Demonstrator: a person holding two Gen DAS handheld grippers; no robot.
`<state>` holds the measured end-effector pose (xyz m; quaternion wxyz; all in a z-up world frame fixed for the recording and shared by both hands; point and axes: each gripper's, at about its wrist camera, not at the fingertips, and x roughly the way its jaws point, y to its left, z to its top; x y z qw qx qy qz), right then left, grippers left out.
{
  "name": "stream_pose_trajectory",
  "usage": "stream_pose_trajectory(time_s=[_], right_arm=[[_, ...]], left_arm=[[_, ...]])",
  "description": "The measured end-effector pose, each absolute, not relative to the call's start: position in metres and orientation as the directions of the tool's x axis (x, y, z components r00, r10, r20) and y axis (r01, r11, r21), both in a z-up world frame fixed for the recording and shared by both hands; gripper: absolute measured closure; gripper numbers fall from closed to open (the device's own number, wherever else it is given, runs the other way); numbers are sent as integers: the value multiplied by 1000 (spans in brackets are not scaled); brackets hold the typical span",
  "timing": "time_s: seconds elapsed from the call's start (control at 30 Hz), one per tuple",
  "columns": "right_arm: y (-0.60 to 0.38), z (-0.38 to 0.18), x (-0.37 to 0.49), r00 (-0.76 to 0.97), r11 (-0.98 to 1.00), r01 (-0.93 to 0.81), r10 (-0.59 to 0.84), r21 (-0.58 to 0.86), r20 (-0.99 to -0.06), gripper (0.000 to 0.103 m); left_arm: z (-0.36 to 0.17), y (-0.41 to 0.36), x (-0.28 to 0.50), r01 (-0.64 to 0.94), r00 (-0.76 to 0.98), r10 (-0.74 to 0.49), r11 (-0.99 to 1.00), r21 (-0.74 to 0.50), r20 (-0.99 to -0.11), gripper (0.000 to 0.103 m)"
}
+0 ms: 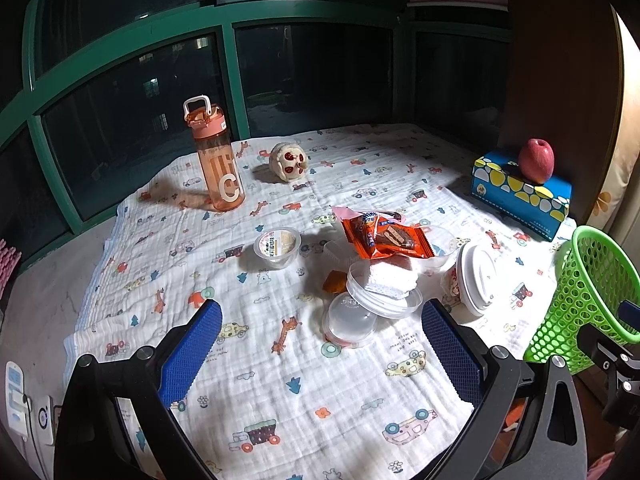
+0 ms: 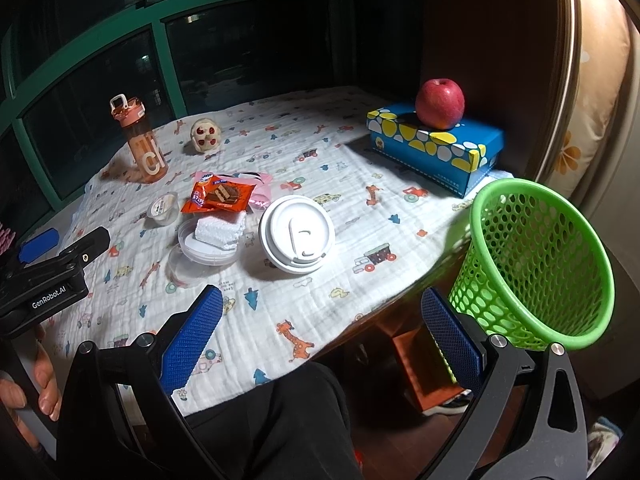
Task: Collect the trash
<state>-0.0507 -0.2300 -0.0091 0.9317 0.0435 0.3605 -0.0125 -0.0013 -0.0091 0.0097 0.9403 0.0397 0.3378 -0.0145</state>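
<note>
A pile of trash lies on the printed cloth (image 1: pixel 280 380). It holds an orange snack wrapper (image 1: pixel 384 236) (image 2: pixel 218 198), a clear tub with a white foam block (image 1: pixel 384 288) (image 2: pixel 212 240), a clear lid (image 1: pixel 350 320) and a tipped paper cup with a white lid (image 1: pixel 476 276) (image 2: pixel 297 234). A small jelly cup (image 1: pixel 277 246) (image 2: pixel 163 209) sits left of the pile. My left gripper (image 1: pixel 322 332) hangs open just short of the pile, holding nothing. My right gripper (image 2: pixel 322 320) is open over the table's near edge. A tilted green mesh basket (image 2: pixel 536 264) (image 1: pixel 588 300) is just outside its right finger.
An orange water bottle (image 1: pixel 218 160) and a skull toy (image 1: pixel 288 162) stand at the back. A blue tissue box (image 2: pixel 436 146) with a red apple (image 2: pixel 440 103) on it sits at the back right beside a brown cabinet. Dark windows close the far side. A person's dark-clothed lap (image 2: pixel 272 420) is below the table edge.
</note>
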Motion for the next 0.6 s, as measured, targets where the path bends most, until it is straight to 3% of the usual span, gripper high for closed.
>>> stream_pose_trajectory(time_s=[0.6], right_arm=[[-230,-10,-51,739,996,54,9,74,-673,5]], left_arm=[[9,-9,-1,51,770,1,997,62,-638,6]])
